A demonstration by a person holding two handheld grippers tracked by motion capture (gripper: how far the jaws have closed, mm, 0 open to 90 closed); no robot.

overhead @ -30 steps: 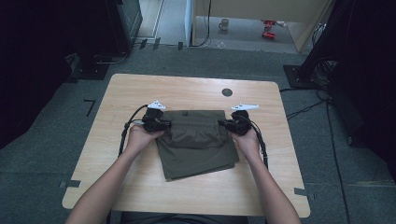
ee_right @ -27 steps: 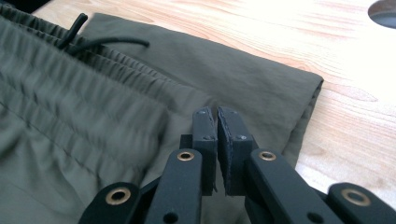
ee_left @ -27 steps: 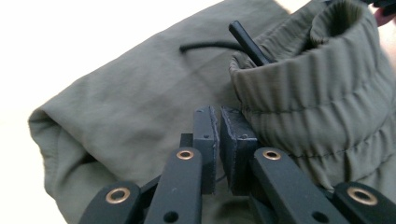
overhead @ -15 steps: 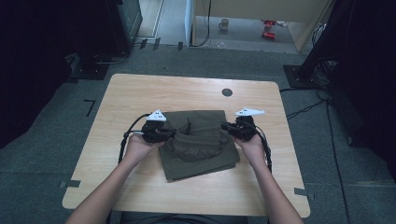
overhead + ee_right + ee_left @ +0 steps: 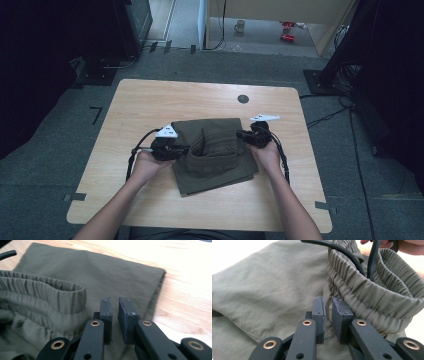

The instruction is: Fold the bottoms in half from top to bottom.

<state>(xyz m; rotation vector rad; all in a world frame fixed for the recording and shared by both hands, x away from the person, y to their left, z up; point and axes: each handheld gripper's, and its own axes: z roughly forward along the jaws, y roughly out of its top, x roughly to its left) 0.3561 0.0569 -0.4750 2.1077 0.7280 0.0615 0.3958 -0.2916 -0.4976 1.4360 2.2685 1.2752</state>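
Beyond trousers (image 5: 215,150): table's grommet (image 5: 243,99).

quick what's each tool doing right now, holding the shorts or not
Left tool: jaws just easing open, narrow gap, nothing clamped, at the shorts' waistband.
Right tool: the same, just opening, holding nothing.
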